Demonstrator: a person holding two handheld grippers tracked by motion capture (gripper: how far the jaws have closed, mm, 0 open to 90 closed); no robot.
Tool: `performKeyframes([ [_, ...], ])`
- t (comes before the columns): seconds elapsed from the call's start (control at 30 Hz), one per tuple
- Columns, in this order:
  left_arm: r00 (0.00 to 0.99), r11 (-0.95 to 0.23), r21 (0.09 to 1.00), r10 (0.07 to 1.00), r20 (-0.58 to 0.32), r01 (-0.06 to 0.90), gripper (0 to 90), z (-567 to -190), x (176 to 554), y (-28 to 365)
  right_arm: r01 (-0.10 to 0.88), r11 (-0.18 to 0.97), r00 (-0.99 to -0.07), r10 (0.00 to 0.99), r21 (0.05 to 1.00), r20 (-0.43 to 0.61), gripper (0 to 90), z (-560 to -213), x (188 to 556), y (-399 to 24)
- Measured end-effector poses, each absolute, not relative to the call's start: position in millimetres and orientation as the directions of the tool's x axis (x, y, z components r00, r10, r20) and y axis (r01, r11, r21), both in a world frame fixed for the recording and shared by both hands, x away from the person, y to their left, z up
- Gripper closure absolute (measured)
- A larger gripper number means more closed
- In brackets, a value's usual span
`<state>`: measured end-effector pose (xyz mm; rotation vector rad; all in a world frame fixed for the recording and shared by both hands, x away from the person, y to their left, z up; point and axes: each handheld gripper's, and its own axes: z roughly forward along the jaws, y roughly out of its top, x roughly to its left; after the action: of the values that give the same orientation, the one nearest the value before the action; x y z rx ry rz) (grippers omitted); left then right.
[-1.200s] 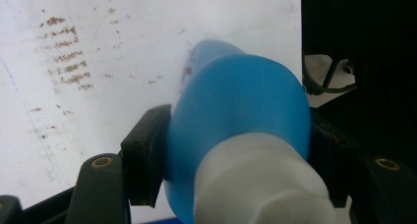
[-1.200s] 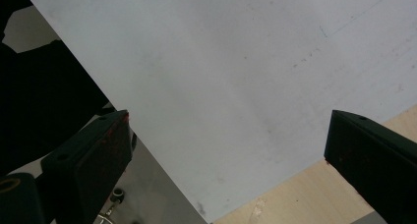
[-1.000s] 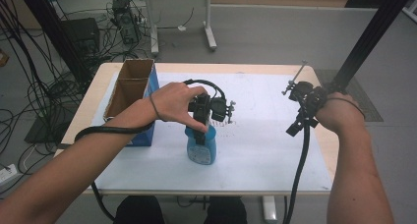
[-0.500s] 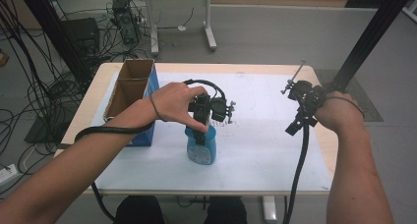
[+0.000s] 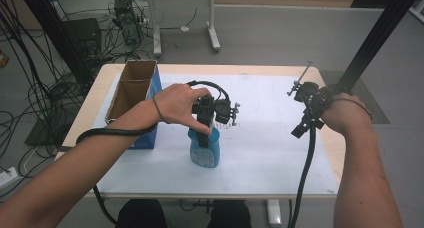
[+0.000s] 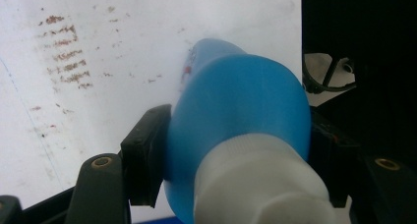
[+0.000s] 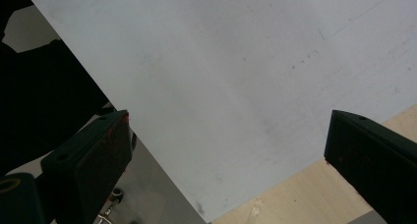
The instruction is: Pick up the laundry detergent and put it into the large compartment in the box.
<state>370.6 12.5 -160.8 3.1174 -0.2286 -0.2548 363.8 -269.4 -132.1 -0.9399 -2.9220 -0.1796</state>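
Brown cardboard comes first as we look from the left: an open box (image 5: 131, 95) with a blue side stands near the left edge of the table (image 5: 260, 70), on the white sheet (image 5: 265, 138) that covers most of the tabletop. Just to its right, our left hand (image 5: 175, 105) reaches in over the box's near corner and holds the left gripper (image 5: 204, 133), which points down at the blue bottle (image 5: 205, 153).

This bottle stands upright on the sheet, a little left of the table's middle and close to the near edge, with its printed label facing us. In the left gripper view we see the black jaws clamped on the bottle's blue shoulder (image 6: 236, 101), one pad pressed against each side, just below the white cap (image 6: 260, 180). Faint brown smudges mark the sheet (image 6: 98, 47) beyond it.

Farther right the sheet lies bare. Over the table's right edge, well apart from the bottle, our right hand (image 5: 345, 113) holds the right gripper (image 5: 305, 95) off the surface, its cable (image 5: 306, 173) hanging down past the table's front. In the right gripper view its two jaws stand wide apart with nothing between them, above the sheet's corner (image 7: 236, 86) and a strip of bare wood (image 7: 295, 194).
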Motion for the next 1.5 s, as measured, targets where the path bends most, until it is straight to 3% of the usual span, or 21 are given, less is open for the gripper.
performKeyframes([
  [1.13, 0.985, -0.994, 0.004, -0.105, -0.134, -0.105, 36.6, -158, 366, 14, 0.576, 0.811, -0.817, 0.567, 0.102, 0.105, 3.9, -137, 364, -266],
  [1.5, 0.989, -0.997, 0.025, -0.078, -0.125, -0.075, 36.6, -132, 367, 20, 0.578, 0.809, -0.816, 0.569, 0.109, 0.104, 3.7, -137, 361, -268],
])
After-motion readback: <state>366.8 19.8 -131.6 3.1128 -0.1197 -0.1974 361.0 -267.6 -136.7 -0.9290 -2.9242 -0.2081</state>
